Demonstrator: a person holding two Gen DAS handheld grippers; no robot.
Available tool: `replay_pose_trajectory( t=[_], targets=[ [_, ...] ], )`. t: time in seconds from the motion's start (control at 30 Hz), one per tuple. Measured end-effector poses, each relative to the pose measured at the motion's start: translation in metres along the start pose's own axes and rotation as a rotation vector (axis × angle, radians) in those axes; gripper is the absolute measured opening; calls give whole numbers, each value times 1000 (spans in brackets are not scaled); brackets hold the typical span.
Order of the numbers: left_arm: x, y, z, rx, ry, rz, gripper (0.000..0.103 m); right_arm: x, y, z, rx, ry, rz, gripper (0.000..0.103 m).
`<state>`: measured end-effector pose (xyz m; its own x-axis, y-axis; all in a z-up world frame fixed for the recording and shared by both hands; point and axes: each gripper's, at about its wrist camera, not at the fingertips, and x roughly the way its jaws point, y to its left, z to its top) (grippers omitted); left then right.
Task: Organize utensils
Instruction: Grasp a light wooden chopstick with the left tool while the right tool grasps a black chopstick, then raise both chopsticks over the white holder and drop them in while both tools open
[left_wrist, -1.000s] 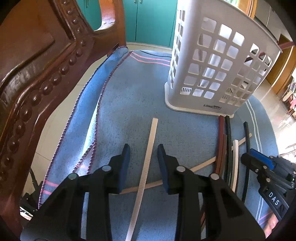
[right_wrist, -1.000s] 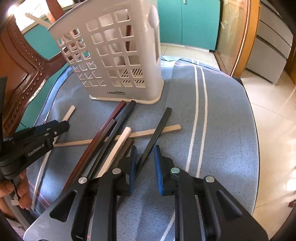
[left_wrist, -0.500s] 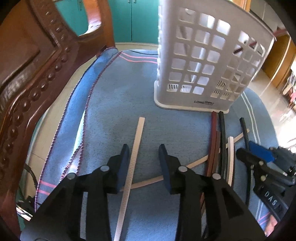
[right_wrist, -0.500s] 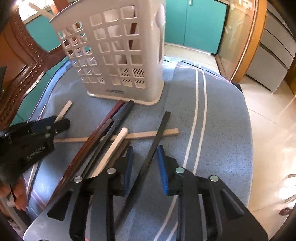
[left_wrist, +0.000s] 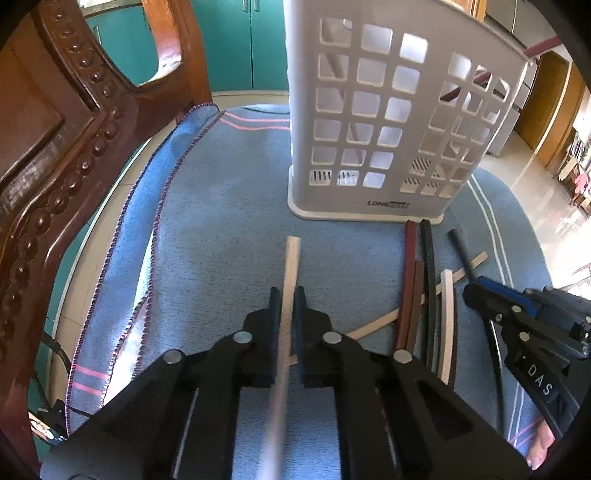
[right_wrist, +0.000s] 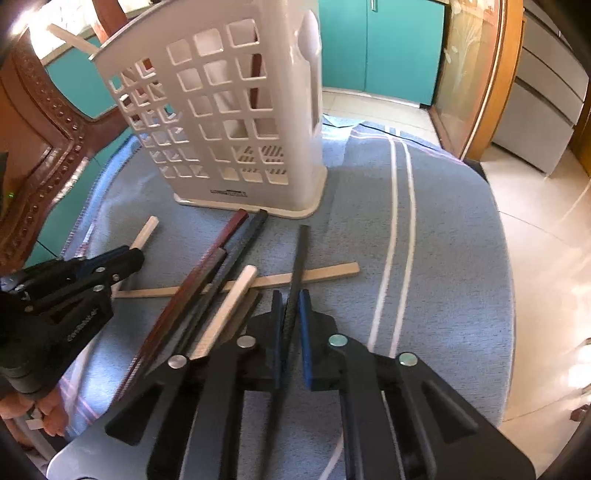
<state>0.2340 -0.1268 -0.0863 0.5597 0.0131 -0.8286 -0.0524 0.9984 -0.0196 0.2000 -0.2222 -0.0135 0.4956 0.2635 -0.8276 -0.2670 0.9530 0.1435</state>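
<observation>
Chopsticks are lying scattered on the blue cloth (left_wrist: 221, 206) that is covering your table, and some are already standing inside the white slotted basket (left_wrist: 369, 122), which is sitting upright at the far side of the cloth. A carved wooden chair (left_wrist: 55, 155) is standing just beside the table on your left.

Your left tool (left_wrist: 287, 306) is closing its jaws on a pale chopstick (left_wrist: 291, 258); the stick is running straight forward between the fingers, its far tip pointing toward the basket's base and stopping short of it. Whether the stick is lifting off the cloth, you cannot tell.

Your right tool (right_wrist: 289, 310) is gripping a black chopstick (right_wrist: 299, 258) the same way, the stick's far end reaching toward the basket's near corner without touching it.

Between the two tools, a loose bundle is lying on the cloth: a reddish-brown chopstick (right_wrist: 221, 243) and a second black chopstick (right_wrist: 251, 236) are resting side by side with their tips just beside the basket's base, a white chopstick (right_wrist: 232, 299) is lying next to them, and a light wooden chopstick (right_wrist: 325, 273) is crossing beneath them sideways.
</observation>
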Motion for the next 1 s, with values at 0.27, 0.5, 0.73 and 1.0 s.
replay_pose_trajectory(
  t=[0.27,0.5,0.73,1.0],
  targets=[
    [-45,4,5,-52,-108,-47,7,-35,-6,5,7,-84,84,6],
    [-121,30,15,-80,-257,-115,7,-105,-4,12,-42,-222,194,7],
    [-230,29,23,-24,-479,-197,7,-187,-15,24,-25,-379,294,7],
    [-303,51,48,-137,-749,-231,6,-248,-26,63,23,-566,310,7]
  ],
)
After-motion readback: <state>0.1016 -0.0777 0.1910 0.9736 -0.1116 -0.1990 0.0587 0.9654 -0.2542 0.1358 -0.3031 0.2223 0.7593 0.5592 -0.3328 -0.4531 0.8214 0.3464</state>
